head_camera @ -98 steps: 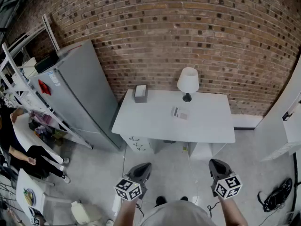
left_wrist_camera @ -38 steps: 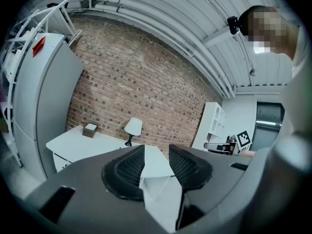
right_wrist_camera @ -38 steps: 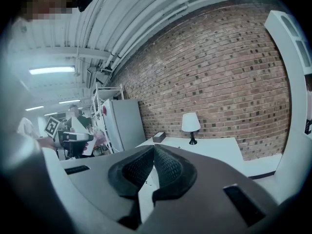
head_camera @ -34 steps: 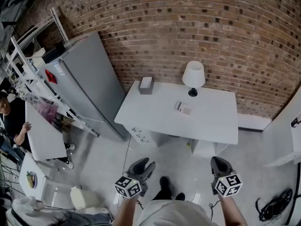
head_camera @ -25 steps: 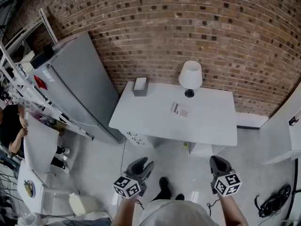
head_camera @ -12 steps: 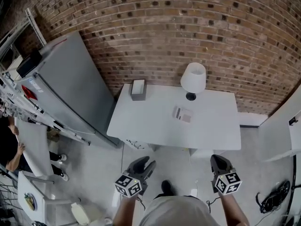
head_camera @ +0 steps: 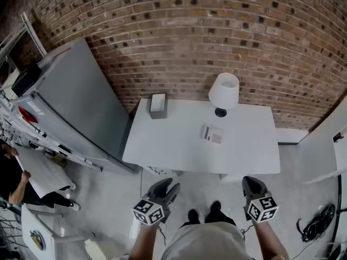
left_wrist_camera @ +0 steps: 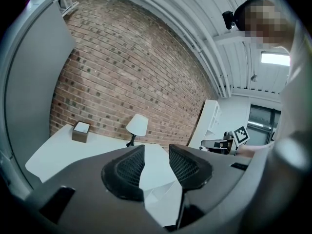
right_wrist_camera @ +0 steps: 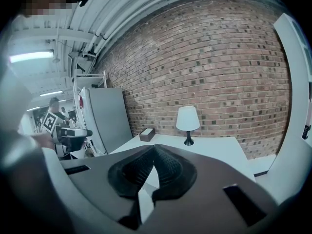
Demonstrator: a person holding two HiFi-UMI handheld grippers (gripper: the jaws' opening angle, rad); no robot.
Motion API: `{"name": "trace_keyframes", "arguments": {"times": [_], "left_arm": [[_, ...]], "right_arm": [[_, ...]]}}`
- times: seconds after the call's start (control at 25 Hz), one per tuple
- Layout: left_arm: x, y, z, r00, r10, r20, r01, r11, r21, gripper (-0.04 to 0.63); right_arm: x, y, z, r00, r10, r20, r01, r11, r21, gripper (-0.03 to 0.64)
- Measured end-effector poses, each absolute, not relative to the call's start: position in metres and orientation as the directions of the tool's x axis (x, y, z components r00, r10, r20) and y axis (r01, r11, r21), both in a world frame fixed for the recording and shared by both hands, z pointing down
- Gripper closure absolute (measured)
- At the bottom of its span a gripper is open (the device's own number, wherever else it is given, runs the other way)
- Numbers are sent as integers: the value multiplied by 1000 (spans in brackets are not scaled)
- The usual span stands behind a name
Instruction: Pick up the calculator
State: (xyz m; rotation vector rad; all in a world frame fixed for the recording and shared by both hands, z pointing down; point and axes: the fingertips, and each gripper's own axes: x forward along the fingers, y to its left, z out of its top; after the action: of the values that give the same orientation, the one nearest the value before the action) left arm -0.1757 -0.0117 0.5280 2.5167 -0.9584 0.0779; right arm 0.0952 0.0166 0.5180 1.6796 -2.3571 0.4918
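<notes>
The calculator [head_camera: 211,135] is lying near the middle of the counter [head_camera: 162,145], its long axis seemingly running toward the right edge. The left tongs [head_camera: 164,188] are hovering spread and empty, and the right tongs [head_camera: 250,185] are pressing together.

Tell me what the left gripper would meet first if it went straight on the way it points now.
Probably the white table: its top fills the gap between the left gripper's open jaws. Depth is unclear.
</notes>
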Motion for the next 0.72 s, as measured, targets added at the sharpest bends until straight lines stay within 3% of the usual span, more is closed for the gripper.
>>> {"name": "trace_keyframes", "arguments": {"times": [0.72], "left_arm": [[-108,-115,558,697,-655,291,-713,-587,383,420]], "right_arm": [[153,-118,564,-413,-814,409,-911,365,-193,604]]}}
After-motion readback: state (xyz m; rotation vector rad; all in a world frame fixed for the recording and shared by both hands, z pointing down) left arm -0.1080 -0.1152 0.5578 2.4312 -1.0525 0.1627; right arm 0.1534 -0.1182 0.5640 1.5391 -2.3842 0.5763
